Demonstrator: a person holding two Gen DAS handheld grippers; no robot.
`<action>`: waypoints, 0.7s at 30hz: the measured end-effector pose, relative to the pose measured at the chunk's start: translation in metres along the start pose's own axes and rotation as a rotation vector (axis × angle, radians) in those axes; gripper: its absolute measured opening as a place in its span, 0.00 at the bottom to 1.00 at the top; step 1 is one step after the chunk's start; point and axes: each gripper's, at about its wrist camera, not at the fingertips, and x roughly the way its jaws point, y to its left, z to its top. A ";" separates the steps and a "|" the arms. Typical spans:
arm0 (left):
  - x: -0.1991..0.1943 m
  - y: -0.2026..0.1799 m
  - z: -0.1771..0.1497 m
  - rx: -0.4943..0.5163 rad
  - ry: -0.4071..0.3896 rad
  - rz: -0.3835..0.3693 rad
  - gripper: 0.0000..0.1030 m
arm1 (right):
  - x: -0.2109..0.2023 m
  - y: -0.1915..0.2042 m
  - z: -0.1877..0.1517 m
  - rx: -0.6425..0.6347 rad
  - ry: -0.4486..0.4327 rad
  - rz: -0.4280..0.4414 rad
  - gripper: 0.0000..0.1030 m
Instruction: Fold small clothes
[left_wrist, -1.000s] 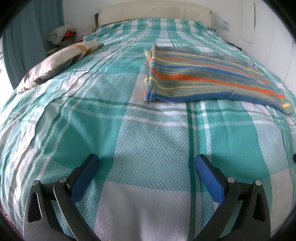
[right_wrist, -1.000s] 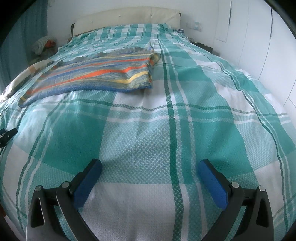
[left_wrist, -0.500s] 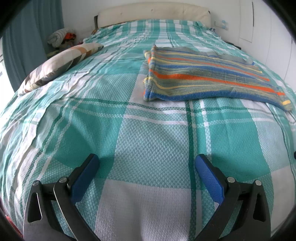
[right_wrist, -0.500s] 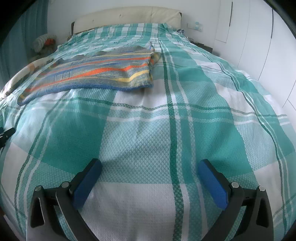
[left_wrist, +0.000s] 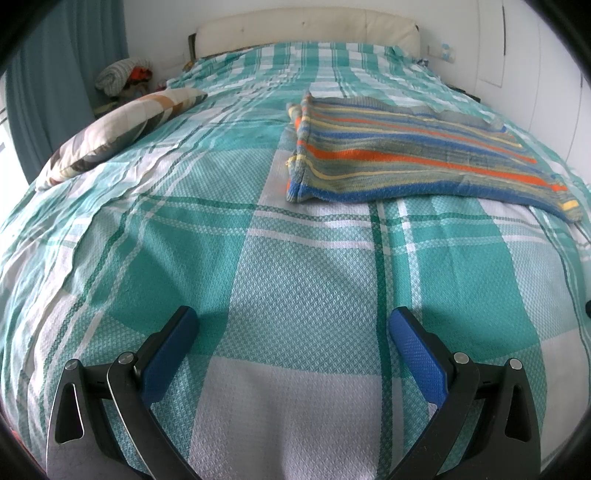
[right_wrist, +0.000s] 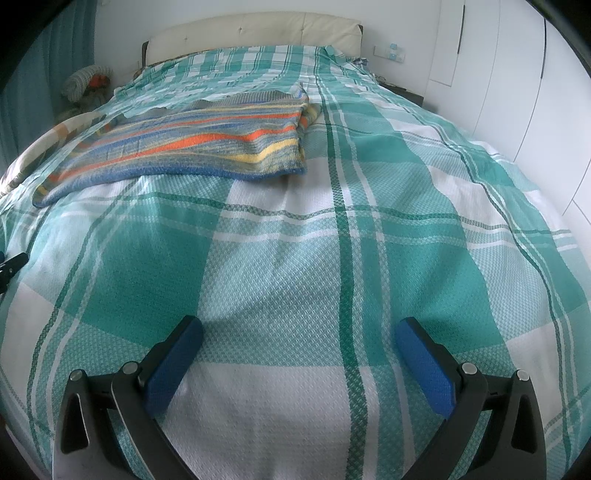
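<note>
The striped knit garment (left_wrist: 413, 158) lies flat on the bed (left_wrist: 303, 280), in the middle part of the checked green and white cover, closer to the headboard (left_wrist: 306, 26) than to the grippers. It seems to be folded at least once already: in the left wrist view its left edge looks doubled, with a thick blue border along the near side, and one narrow end reaches out to the right. Whether that end is a sleeve, I cannot tell.

The left gripper (left_wrist: 293, 334) is spread wide and holds nothing; it hangs over bare cover, well apart from the garment. The right gripper (right_wrist: 299, 338) is spread wide in the same way, also empty, and the garment (right_wrist: 192, 147) lies ahead of it and to its left. A pillow (left_wrist: 122, 125) rests at the left side of the bed, away from the work.

I judge that the step in hand is the approach, before any grasp. The next move calls for both grippers to travel forward to the near blue edge, one toward each corner, and to go low enough that one finger slips under the knit. The cover below is soft and slightly wrinkled, so a pinch that goes too deep could take the cover together with the garment
</note>
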 end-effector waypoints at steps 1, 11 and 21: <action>0.000 0.000 0.000 0.000 0.000 0.000 1.00 | 0.000 0.000 0.000 0.000 0.000 0.000 1.00; 0.001 0.000 0.000 0.003 0.001 0.006 1.00 | 0.000 0.000 0.000 -0.001 0.001 0.000 1.00; -0.001 0.003 0.008 0.006 0.045 0.009 1.00 | -0.001 -0.002 0.000 0.001 0.013 0.010 1.00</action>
